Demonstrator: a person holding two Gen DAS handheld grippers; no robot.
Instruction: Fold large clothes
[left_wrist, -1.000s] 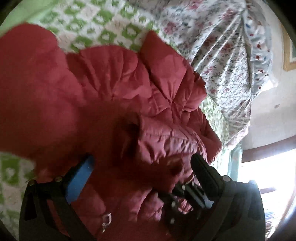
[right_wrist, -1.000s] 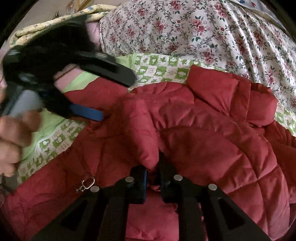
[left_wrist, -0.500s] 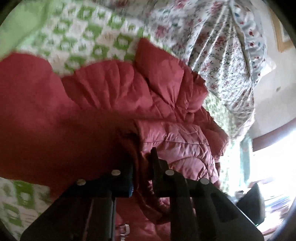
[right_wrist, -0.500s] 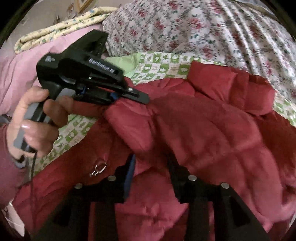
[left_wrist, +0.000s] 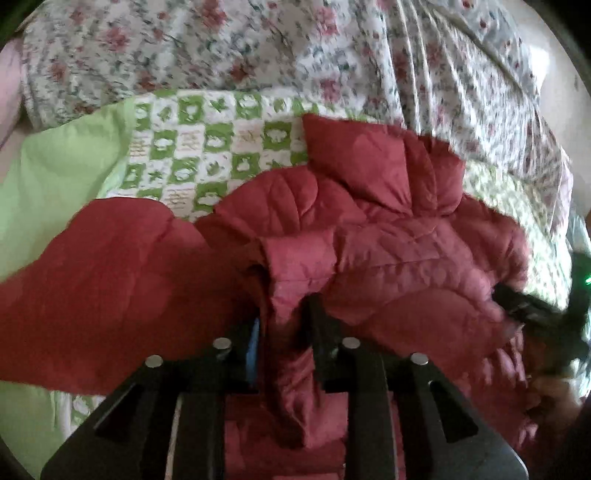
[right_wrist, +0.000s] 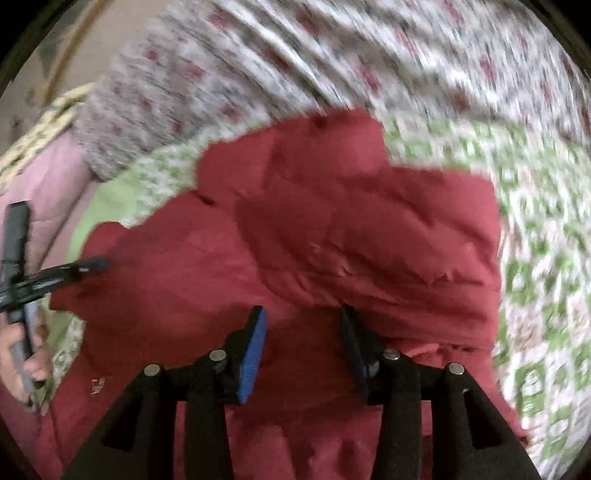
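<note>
- Left gripper (left_wrist: 284, 325): fingers closed tight on a bunched fold of the red quilted jacket (left_wrist: 388, 258).
- Right gripper (right_wrist: 303, 332): fingers spread wide apart, nothing between them, poised just over the jacket's surface.
- Jacket lies rumpled on the green-and-white checked quilt (left_wrist: 207, 147).
- Floral bedding (left_wrist: 332, 55) is heaped beyond the quilt; the right wrist view is motion-blurred.
</note>
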